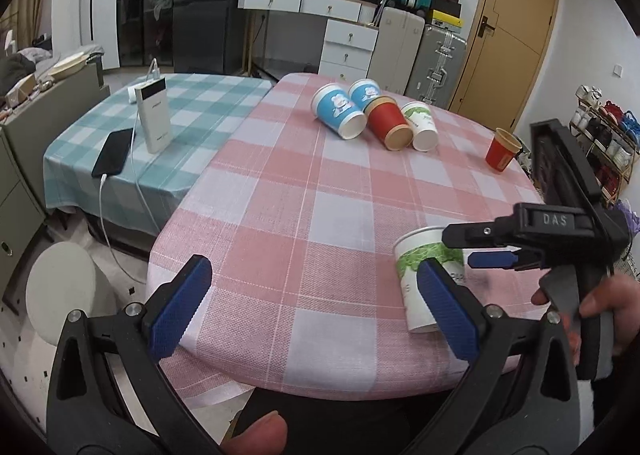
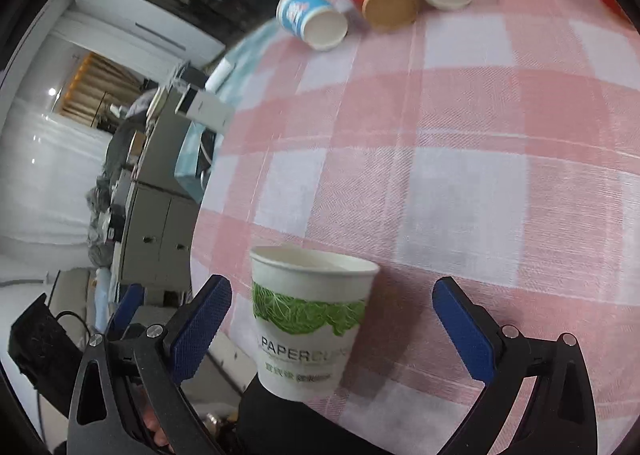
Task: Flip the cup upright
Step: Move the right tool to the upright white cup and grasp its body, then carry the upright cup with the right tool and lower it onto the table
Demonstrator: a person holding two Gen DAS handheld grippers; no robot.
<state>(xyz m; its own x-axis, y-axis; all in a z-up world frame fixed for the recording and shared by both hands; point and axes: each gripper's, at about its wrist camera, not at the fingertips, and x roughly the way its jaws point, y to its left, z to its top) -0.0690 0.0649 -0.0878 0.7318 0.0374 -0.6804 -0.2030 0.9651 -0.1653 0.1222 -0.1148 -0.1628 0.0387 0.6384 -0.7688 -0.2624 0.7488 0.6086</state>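
Note:
A white paper cup with a green leaf print [image 2: 308, 319] stands upright near the front edge of the pink checked table [image 2: 460, 159]. My right gripper [image 2: 332, 331] is open, with a finger on each side of the cup and a gap on both sides. In the left wrist view the same cup [image 1: 416, 287] shows at the right, with the right gripper [image 1: 458, 247] at its rim. My left gripper [image 1: 314, 307] is open over the table's front edge and holds nothing. Its right finger [image 1: 448, 307] overlaps the cup in the picture.
Several cups lie on their sides at the far end: a blue one [image 1: 338, 111], another blue one [image 1: 364, 91], a red one [image 1: 390, 127], a white-green one [image 1: 420, 125]. A red cup [image 1: 502, 151] stands upright at the right edge. A power bank [image 1: 154, 115] and phone [image 1: 113, 151] are on the teal table.

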